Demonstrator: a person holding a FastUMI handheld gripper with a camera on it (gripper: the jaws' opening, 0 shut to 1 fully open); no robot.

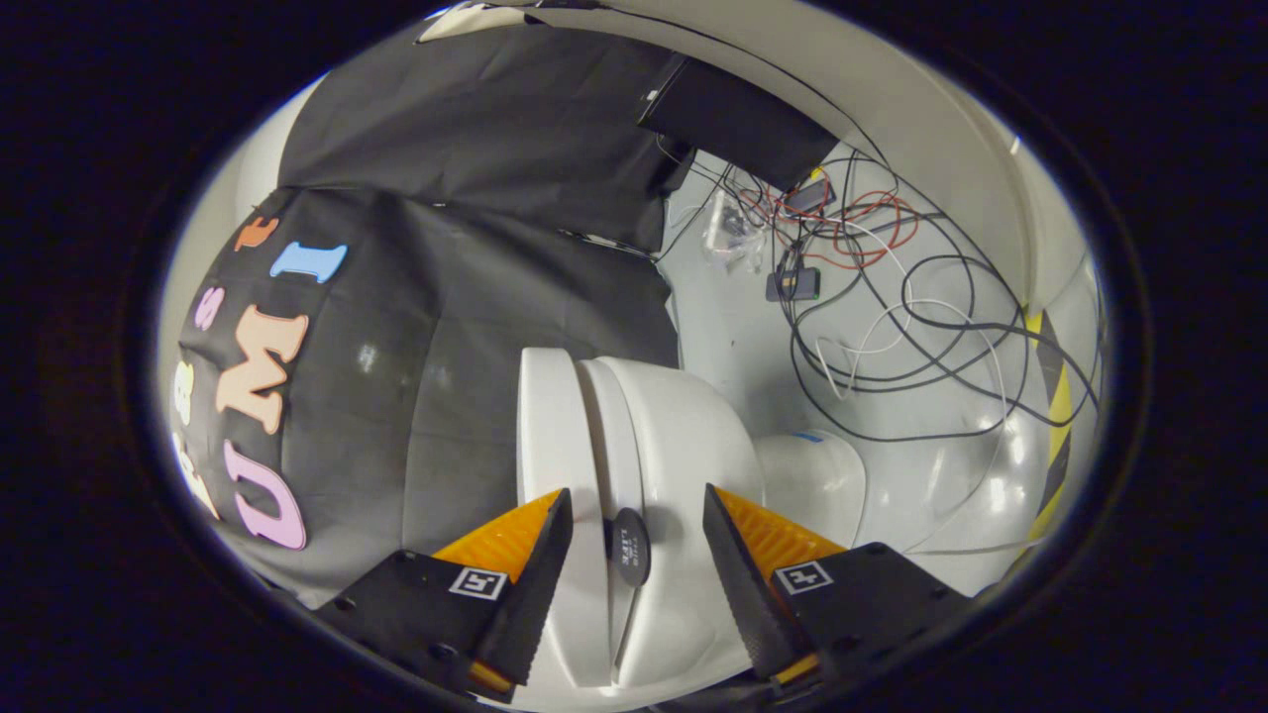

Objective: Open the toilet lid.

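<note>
Tongs (637,510) spread wide, straddling toilet lid (551,436).

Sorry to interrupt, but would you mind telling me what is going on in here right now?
A person is holding a two-finger gripper up to a white toilet to open its lid. The gripper is open, its fingers straddling the front edge of the toilet lid and seat, with a small dark round tab between them. Neither finger presses on anything yet. Beyond the toilet, loose cables lie on the floor.
</note>
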